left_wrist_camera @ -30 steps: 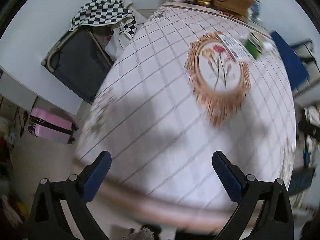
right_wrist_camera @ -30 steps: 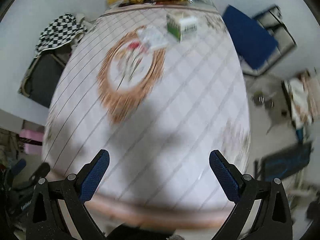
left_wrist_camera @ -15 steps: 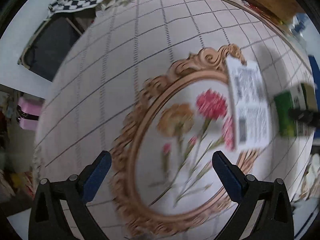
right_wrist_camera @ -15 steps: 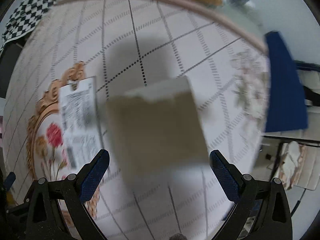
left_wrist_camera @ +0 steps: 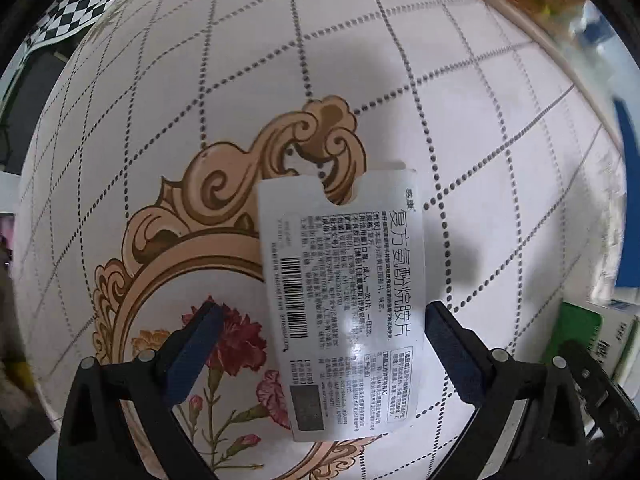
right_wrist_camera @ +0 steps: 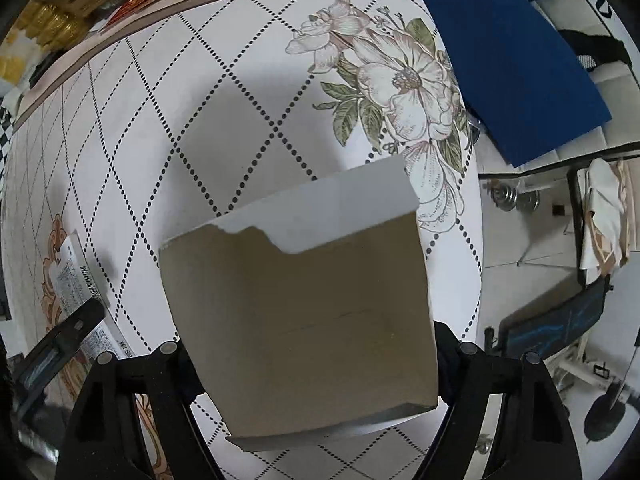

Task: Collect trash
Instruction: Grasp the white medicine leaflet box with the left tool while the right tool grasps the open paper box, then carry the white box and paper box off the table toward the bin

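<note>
The right claw points down over the worktop. Its jaws have just been closing and now sit at the two sides of an opened cardboard box; whether the pads press on it I cannot tell. The left claw stands wide open, holding nothing, with a flattened medicine carton lying flat on the flowered cloth between its fingers, nearer the right-hand one. To its right stands the green side of the box.
</note>
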`<state>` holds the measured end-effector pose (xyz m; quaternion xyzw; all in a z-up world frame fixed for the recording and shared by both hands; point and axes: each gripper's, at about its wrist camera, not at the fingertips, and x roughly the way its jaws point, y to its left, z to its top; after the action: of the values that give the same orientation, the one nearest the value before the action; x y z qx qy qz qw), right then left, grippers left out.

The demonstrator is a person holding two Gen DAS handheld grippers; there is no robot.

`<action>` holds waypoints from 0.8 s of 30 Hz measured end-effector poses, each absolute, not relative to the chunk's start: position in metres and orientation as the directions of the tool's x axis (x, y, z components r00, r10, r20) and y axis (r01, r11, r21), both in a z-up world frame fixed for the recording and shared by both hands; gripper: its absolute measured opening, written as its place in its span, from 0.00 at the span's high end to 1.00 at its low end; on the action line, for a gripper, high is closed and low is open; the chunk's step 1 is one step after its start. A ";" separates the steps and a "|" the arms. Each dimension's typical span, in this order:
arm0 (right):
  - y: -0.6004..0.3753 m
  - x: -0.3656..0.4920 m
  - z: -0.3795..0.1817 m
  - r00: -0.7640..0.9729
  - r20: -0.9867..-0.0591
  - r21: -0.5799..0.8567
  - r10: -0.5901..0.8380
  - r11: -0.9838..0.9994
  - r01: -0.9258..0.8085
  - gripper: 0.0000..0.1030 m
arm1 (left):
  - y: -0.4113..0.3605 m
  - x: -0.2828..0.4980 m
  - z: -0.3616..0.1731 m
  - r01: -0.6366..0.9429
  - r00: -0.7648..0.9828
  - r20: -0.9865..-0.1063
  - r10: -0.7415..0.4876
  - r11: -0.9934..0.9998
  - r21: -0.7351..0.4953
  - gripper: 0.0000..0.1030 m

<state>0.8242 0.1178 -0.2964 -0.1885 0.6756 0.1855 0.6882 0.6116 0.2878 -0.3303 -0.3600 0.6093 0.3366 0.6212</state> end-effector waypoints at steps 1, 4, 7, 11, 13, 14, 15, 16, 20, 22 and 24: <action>0.118 0.825 -0.296 0.021 -1.000 -0.015 -0.005 0.858 -0.514 0.18 | 0.287 0.611 -0.330 -0.851 0.027 -1.000 -0.012 0.524 -0.029 0.01; 0.123 0.823 -0.297 0.027 -1.000 -0.025 -0.012 0.848 -0.529 0.18 | 0.283 0.605 -0.328 -0.839 0.030 -1.000 0.007 0.544 -0.021 0.02; 0.126 0.809 -0.296 0.038 -0.999 -0.038 -0.021 0.834 -0.550 0.19 | 0.275 0.596 -0.322 -0.813 0.053 -0.998 0.045 0.582 -0.017 0.17; 0.113 0.782 -0.294 0.034 -0.999 -0.044 -0.031 0.815 -0.578 0.20 | 0.249 0.582 -0.316 -0.740 0.055 -0.997 0.050 0.672 -0.007 0.31; 0.099 0.765 -0.294 0.025 -0.999 -0.036 -0.026 0.808 -0.589 0.21 | 0.229 0.562 -0.316 -0.697 0.052 -0.997 0.055 0.717 0.003 0.30; 0.091 0.755 -0.295 0.019 -0.999 -0.033 -0.027 0.805 -0.592 0.21 | 0.218 0.548 -0.316 -0.678 0.045 -0.997 0.059 0.735 0.013 0.30; 0.082 0.746 -0.294 0.018 -1.000 -0.032 -0.026 0.802 -0.597 0.21 | 0.210 0.540 -0.316 -0.663 0.041 -0.998 0.051 0.748 0.011 0.30; 0.074 0.735 -0.294 0.014 -1.000 -0.027 -0.023 0.799 -0.601 0.21 | 0.197 0.520 -0.317 -0.649 0.032 -0.999 0.039 0.760 0.009 0.31; 0.034 0.682 -0.299 -0.016 -0.999 -0.014 -0.031 0.783 -0.622 0.21 | 0.153 0.459 -0.320 -0.613 0.003 -1.000 0.005 0.790 0.002 0.30; 0.018 0.656 -0.302 -0.017 -0.999 -0.017 -0.036 0.775 -0.632 0.21 | 0.142 0.437 -0.321 -0.620 0.002 -1.000 0.005 0.785 0.003 0.29; 0.006 0.638 -0.303 0.003 -0.999 -0.035 -0.043 0.775 -0.631 0.21 | 0.142 0.432 -0.320 -0.643 0.013 -1.000 0.008 0.766 -0.003 0.28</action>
<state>0.6379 0.0058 -0.3025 -0.2514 0.6701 0.2222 0.6622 0.4320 0.1417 -0.3197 -0.2412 0.6590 0.2430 0.6697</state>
